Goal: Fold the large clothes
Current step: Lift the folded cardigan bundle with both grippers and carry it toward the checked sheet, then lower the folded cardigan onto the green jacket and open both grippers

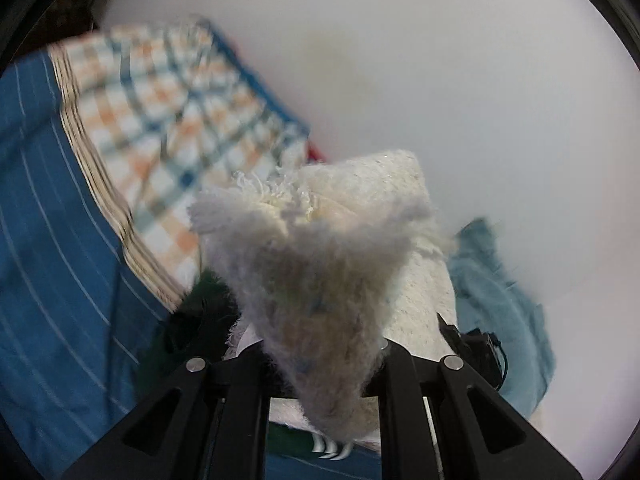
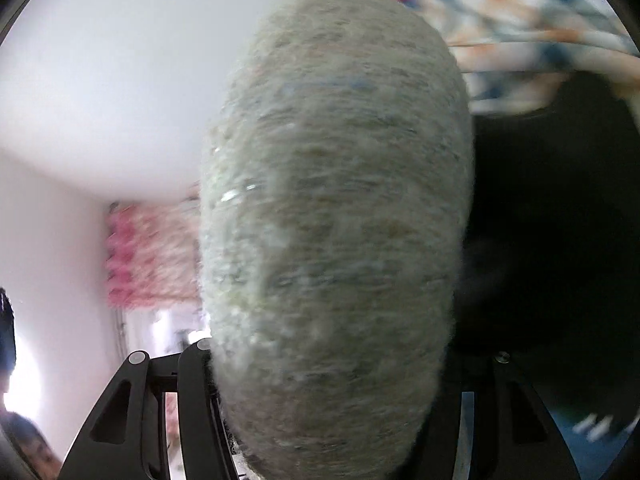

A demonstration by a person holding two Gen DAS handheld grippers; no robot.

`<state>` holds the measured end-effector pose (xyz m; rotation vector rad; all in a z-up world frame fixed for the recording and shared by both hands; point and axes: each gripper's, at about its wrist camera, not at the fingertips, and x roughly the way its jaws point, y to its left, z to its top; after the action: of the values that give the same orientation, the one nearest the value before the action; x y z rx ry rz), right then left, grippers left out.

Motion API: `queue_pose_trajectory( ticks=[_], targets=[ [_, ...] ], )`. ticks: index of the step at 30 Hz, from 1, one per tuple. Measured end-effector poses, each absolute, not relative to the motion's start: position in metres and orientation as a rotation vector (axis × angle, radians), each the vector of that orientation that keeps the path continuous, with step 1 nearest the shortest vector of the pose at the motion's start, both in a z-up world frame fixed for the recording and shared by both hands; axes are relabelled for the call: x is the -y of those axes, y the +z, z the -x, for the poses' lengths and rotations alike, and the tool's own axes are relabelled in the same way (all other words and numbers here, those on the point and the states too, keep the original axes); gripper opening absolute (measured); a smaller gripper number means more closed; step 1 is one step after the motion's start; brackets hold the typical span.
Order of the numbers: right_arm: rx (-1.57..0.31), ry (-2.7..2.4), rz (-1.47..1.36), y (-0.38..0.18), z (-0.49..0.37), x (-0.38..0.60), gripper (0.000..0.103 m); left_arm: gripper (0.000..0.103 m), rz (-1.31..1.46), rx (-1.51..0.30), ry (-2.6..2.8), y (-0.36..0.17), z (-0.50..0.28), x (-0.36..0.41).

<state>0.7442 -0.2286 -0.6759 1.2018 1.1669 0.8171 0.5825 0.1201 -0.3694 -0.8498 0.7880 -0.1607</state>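
Observation:
A fluffy cream-white garment (image 1: 340, 248) hangs bunched in front of the left wrist camera, its fringed edge up. My left gripper (image 1: 324, 364) is shut on a pointed fold of it, and the fingertips are hidden by the cloth. In the right wrist view the same fuzzy cream cloth (image 2: 336, 216) fills the middle, blurred. My right gripper (image 2: 332, 380) is shut on it, the fingertips buried in the fabric. Both grippers hold the garment raised in the air.
A checked orange-and-blue cloth (image 1: 160, 112) lies on a blue striped sheet (image 1: 48, 240) at left. A light blue garment (image 1: 500, 280) lies at right, a dark green one (image 1: 208, 292) below. A white wall (image 1: 460, 80) is behind. Pink curtains (image 2: 148, 256) hang far off.

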Motion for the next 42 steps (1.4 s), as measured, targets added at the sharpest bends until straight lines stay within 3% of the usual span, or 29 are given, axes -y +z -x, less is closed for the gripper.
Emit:
queue_pose_trajectory(
  ticks=[4,9,16,18,19,20,21,22,26,28,42],
  targets=[
    [-1.236,0.759,-1.149,-0.746,-0.751,0.254,0.058,0.009,0.835,-0.921,-0.151,-0.45,-0.594,-0.097],
    [-1.237,0.837,-1.03,-0.734,-0.762,0.276,0.06,0.011,0.805,-0.932,-0.154,-0.472,-0.575,-0.091],
    [-1.304,0.556,-0.647,-0.696,-0.754,0.261,0.088,0.021,0.58,-0.982,-0.11,-0.43,-0.574,-0.084],
    [-1.288,0.457,-0.518,-0.681,-0.741,0.254,0.089,0.031,0.489,-0.995,-0.069,-0.425,-0.576,-0.079],
    [-1.283,0.409,-0.452,-0.673,-0.734,0.25,0.089,0.049,0.427,-1.006,-0.031,-0.417,-0.573,-0.075],
    [-1.269,0.356,-0.383,-0.665,-0.724,0.245,0.089,0.079,0.391,-1.012,-0.011,-0.415,-0.572,-0.073],
    [-1.261,0.309,-0.326,-0.657,-0.718,0.236,0.089,0.091,0.342,-1.01,0.021,-0.407,-0.569,-0.071],
    [-1.257,0.242,-0.247,-0.65,-0.707,0.227,0.089,0.096,0.309,-1.0,0.04,-0.402,-0.565,-0.07],
    [-1.214,0.019,-0.013,-0.62,-0.674,0.25,0.091,0.096,0.142,-0.984,0.114,-0.37,-0.548,-0.06],
    [-1.199,-0.061,0.053,-0.566,-0.653,0.24,0.092,0.097,0.067,-0.977,0.15,-0.353,-0.538,-0.055],
    [-1.084,-0.24,-0.01,-0.316,-0.422,0.185,0.093,0.097,-0.091,-0.942,0.116,-0.203,-0.416,-0.027]
  ],
)
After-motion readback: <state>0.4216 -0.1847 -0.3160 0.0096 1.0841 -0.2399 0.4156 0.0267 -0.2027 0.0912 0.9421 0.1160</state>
